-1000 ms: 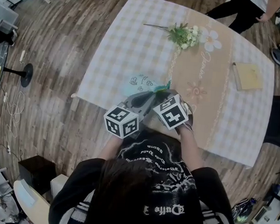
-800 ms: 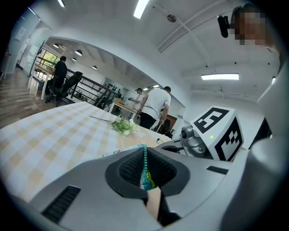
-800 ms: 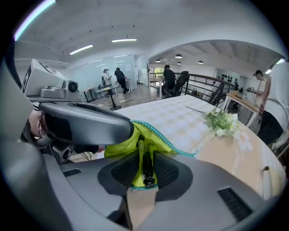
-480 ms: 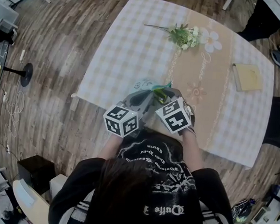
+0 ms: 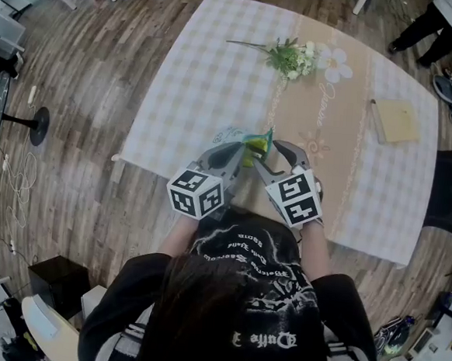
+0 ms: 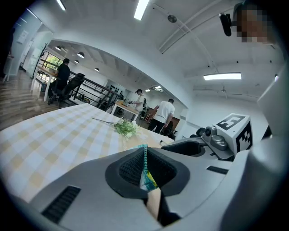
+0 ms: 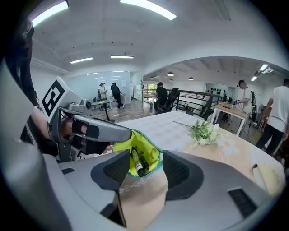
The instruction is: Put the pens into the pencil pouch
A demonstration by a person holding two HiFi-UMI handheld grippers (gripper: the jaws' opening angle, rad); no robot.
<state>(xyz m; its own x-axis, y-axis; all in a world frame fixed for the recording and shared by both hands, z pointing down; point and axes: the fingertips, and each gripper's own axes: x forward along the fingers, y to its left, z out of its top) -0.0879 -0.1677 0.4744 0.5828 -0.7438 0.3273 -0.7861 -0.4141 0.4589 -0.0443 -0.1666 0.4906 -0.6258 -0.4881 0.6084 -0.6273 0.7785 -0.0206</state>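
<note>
Drop-off step: by the tabletop's near edge, left gripper pinches the pencil pouch rim; right gripper is opening, empty, pens inside; zipping likely follows

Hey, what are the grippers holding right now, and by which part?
Left gripper pinches the pencil pouch by its zipper edge; right gripper holds nothing, its jaws opening.

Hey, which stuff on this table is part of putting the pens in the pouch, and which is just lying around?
Part of the job:
- pencil pouch, pinched at its zipper edge by the left gripper
- pens lying inside it
- right gripper, jaws opening, pressing on nothing

Lying about:
- flower sprig
- yellow notebook
</note>
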